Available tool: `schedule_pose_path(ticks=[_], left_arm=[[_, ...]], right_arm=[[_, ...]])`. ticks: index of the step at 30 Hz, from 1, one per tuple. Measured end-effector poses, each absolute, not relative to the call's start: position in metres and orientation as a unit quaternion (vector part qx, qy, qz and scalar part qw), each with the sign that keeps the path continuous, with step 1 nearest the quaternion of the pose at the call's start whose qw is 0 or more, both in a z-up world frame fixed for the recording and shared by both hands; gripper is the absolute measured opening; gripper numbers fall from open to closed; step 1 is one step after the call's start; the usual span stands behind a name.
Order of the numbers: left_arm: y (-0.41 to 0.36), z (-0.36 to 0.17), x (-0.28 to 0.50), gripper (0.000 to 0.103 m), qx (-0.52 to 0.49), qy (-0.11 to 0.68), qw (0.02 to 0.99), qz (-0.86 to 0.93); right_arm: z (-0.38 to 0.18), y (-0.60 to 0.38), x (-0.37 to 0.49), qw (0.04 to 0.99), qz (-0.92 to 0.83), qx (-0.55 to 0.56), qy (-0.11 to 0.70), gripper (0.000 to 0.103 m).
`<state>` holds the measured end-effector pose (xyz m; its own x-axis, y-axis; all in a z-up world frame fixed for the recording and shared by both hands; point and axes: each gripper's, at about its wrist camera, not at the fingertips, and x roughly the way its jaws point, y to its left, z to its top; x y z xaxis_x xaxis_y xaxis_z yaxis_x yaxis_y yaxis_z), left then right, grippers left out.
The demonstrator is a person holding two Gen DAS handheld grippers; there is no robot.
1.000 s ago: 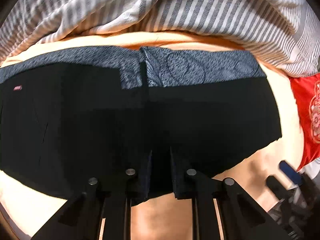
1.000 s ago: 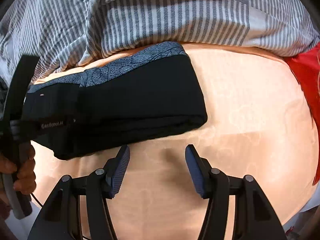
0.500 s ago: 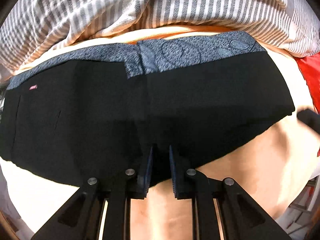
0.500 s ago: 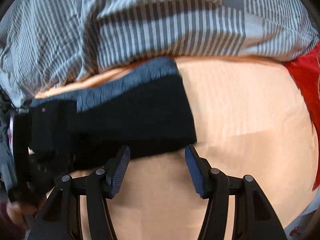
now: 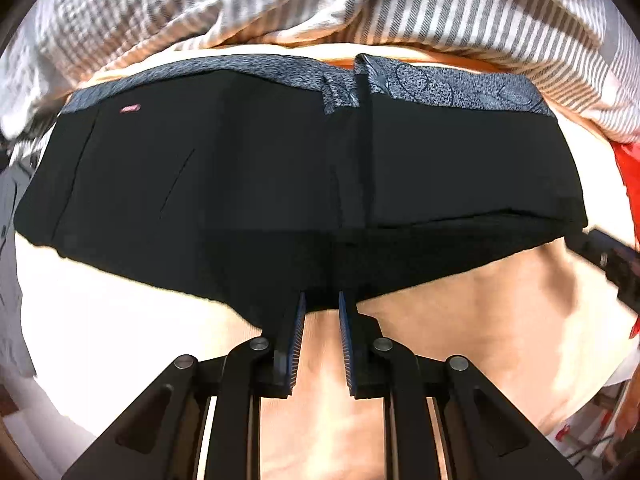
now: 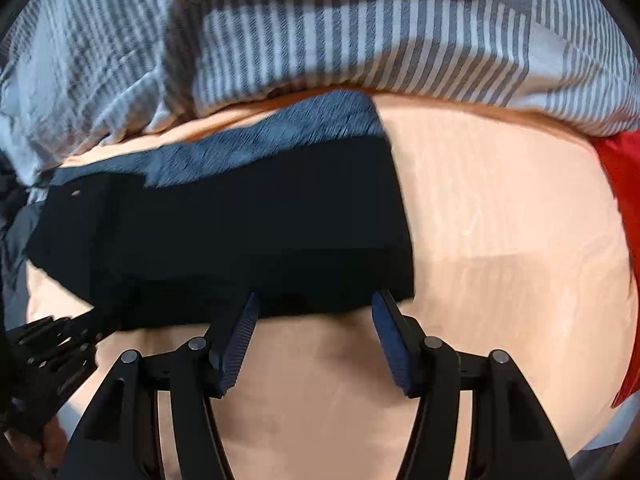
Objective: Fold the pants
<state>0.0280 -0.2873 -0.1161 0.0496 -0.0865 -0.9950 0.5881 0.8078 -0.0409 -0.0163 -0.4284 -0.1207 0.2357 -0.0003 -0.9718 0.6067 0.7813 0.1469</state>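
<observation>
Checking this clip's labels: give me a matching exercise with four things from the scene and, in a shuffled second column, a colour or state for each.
Things:
1. pants
2. striped blanket
3. left gripper
4. right gripper

Descriptions:
A. jaws apart, nothing pressed between them
B. grey and white, bunched behind the pants
C. black with a blue-grey patterned waistband, lying folded
D. shut on the near edge of the fabric

Pairs: 1-C, 2-B, 3-D, 4-A

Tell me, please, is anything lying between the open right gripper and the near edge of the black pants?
Nothing visible does. The right gripper stands open with its fingertips at the near edge of the pants, and only the bare peach sheet lies around them. The striped blanket lies beyond the pants.
</observation>
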Motion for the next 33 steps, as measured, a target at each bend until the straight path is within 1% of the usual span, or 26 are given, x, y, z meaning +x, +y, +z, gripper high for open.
schedule_pose_path(ticks=[3, 10, 12, 17, 22, 23, 24, 25, 26, 29, 33], left_arm=[[-0.278, -0.107, 0.022, 0.019, 0.176, 0.643, 0.706, -0.241], [-0.274, -0.105, 0.008, 0.019, 0.178, 0.639, 0.712, -0.232], [-0.262, -0.102, 0.020, 0.019, 0.168, 0.646, 0.708, -0.228], [-0.244, -0.118, 0.033, 0.019, 0.134, 0.684, 0.681, -0.226], [-0.224, -0.115, 0.048, 0.019, 0.111, 0.678, 0.685, -0.243], [-0.218, -0.112, 0.049, 0.021, 0.109, 0.674, 0.689, -0.246], [-0.214, -0.110, 0.053, 0.031, 0.110, 0.668, 0.694, -0.246], [-0.208, -0.108, 0.058, 0.070, 0.109, 0.662, 0.700, -0.243], [-0.203, -0.105, 0.064, 0.089, 0.099, 0.656, 0.709, -0.241], [-0.183, -0.102, 0.083, 0.089, 0.068, 0.657, 0.709, -0.245], [-0.164, -0.108, 0.110, 0.089, 0.057, 0.661, 0.717, -0.215]], right_arm=[[-0.118, -0.414, -0.023, 0.738, -0.189, 0.260, 0.594, 0.064], [-0.116, -0.392, -0.025, 0.733, -0.156, 0.253, 0.612, 0.064], [-0.117, -0.388, -0.023, 0.730, -0.151, 0.254, 0.616, 0.064], [-0.115, -0.378, -0.016, 0.732, -0.149, 0.246, 0.618, 0.064], [-0.112, -0.360, 0.001, 0.731, -0.146, 0.240, 0.621, 0.065], [-0.111, -0.356, 0.005, 0.732, -0.145, 0.237, 0.622, 0.067], [-0.110, -0.349, 0.010, 0.733, -0.144, 0.233, 0.623, 0.067], [-0.110, -0.346, 0.014, 0.734, -0.141, 0.231, 0.623, 0.067], [-0.109, -0.339, 0.020, 0.735, -0.138, 0.227, 0.623, 0.067], [-0.107, -0.324, 0.034, 0.738, -0.131, 0.220, 0.625, 0.067], [-0.106, -0.306, 0.053, 0.740, -0.123, 0.213, 0.626, 0.067]])
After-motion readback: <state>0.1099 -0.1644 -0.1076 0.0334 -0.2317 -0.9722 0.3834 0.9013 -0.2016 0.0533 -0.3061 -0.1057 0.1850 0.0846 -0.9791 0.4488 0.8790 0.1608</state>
